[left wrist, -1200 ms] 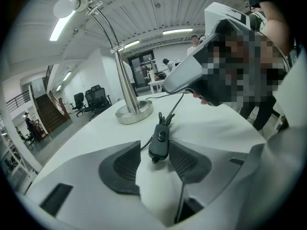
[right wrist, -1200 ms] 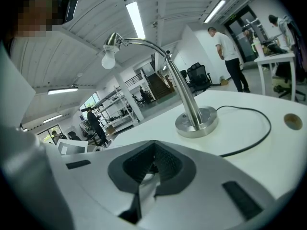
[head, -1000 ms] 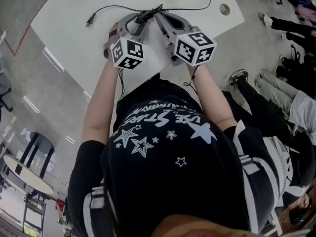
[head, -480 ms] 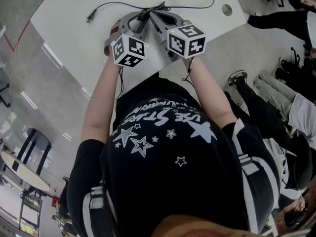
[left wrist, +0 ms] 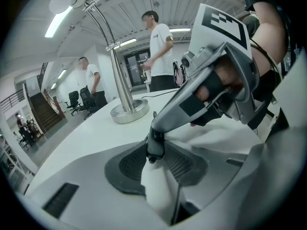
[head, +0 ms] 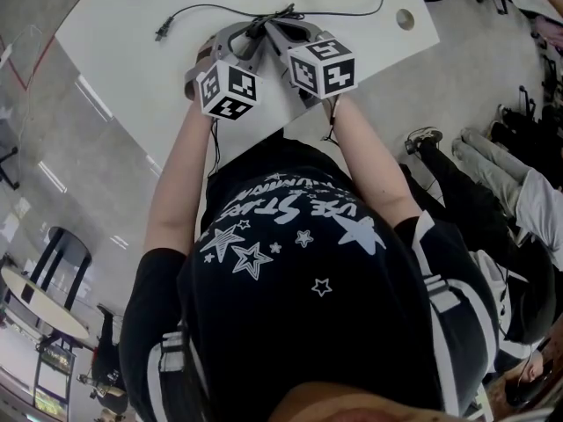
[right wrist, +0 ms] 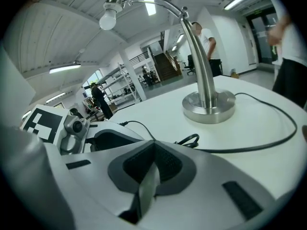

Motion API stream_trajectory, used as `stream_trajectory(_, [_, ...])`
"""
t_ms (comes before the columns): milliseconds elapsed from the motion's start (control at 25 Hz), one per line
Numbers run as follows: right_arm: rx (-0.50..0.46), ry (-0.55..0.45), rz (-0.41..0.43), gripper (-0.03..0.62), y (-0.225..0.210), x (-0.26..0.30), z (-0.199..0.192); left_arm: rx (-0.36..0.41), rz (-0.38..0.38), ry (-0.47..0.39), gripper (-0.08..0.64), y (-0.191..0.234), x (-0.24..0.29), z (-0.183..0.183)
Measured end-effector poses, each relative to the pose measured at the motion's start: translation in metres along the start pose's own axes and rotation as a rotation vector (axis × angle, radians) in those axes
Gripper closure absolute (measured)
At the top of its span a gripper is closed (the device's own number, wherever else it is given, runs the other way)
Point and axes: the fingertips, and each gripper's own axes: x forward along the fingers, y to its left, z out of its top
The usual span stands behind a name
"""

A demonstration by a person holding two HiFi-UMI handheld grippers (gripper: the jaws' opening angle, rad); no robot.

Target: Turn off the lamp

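The silver arched lamp stands on the white table (head: 114,25), its base (left wrist: 128,113) (right wrist: 208,107) beyond both grippers and its bulb (right wrist: 109,18) overhead. The lamp's black cord (right wrist: 268,138) runs to a small black inline switch (left wrist: 153,150). My left gripper (left wrist: 154,152) has just been closing, and its pads now press the switch from both sides. My right gripper (right wrist: 153,148) is shut; in the left gripper view its closed tip (left wrist: 157,128) rests on top of the switch. In the head view both grippers meet at the switch (head: 259,26).
The cord's loose plug end (head: 162,32) lies on the table at the left. A round hole (head: 405,18) sits near the table's right edge. Two people (left wrist: 158,51) stand beyond the lamp, and more legs and shoes (head: 425,135) are on the floor at the right.
The right gripper has moved left and down toward the left one, bringing its tip onto the switch. The left gripper has stayed in place.
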Motion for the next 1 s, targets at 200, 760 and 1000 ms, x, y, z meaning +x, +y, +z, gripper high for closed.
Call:
stream_trajectory(200, [0.028, 0.009, 0.023, 0.588, 0.000, 0.002, -0.002, -0.012, 0.002, 0.002, 0.428, 0.000, 0.000, -0.003])
stream_trajectory(760, [0.060, -0.032, 0.024, 0.588, 0.006, -0.021, 0.009, -0.045, 0.038, -0.007, 0.425, 0.004, -0.005, 0.001])
stream_trajectory(1000, [0.067, -0.056, 0.020, 0.588, 0.008, -0.043, 0.008, -0.032, 0.091, -0.011, 0.423, 0.003, -0.014, 0.004])
